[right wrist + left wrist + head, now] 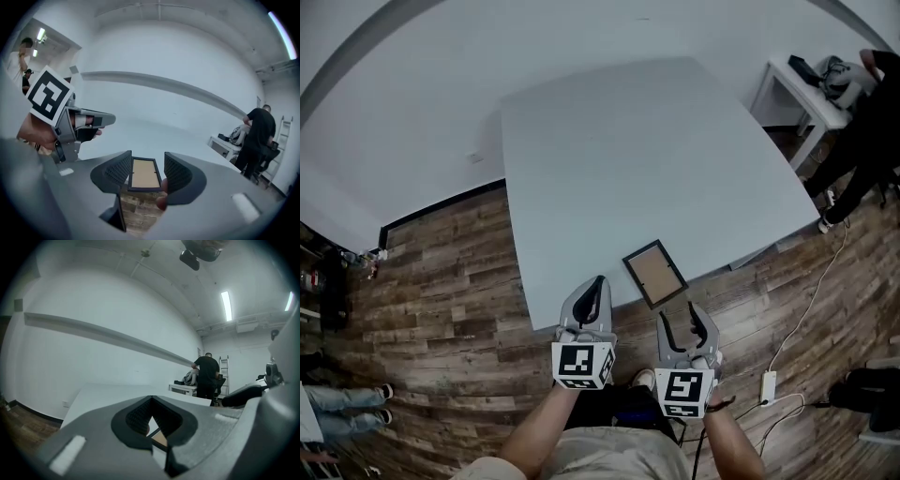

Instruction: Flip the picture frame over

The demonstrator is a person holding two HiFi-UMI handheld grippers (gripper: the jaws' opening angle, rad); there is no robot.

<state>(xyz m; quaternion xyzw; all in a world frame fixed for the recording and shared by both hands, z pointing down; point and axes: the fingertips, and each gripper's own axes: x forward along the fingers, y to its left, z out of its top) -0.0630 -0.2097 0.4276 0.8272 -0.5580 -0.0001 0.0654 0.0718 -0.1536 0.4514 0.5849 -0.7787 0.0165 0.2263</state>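
White surface (647,159) on wood floor (441,281), white walls; frame (654,274) lies brown side up at the near edge; left gripper (597,284) jaws together, right gripper (682,319) jaws apart, empty

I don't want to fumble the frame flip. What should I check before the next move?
1. Picture frame lies flat on the table, near its front edge: ok.
2. Right gripper open, nothing between its pads: ok.
3. Left gripper ready to grasp: not ok, jaws together, empty.
4. Both grippers apart from the frame: ok.
5. Whether the brown face now up is the front or the back: cannot tell.
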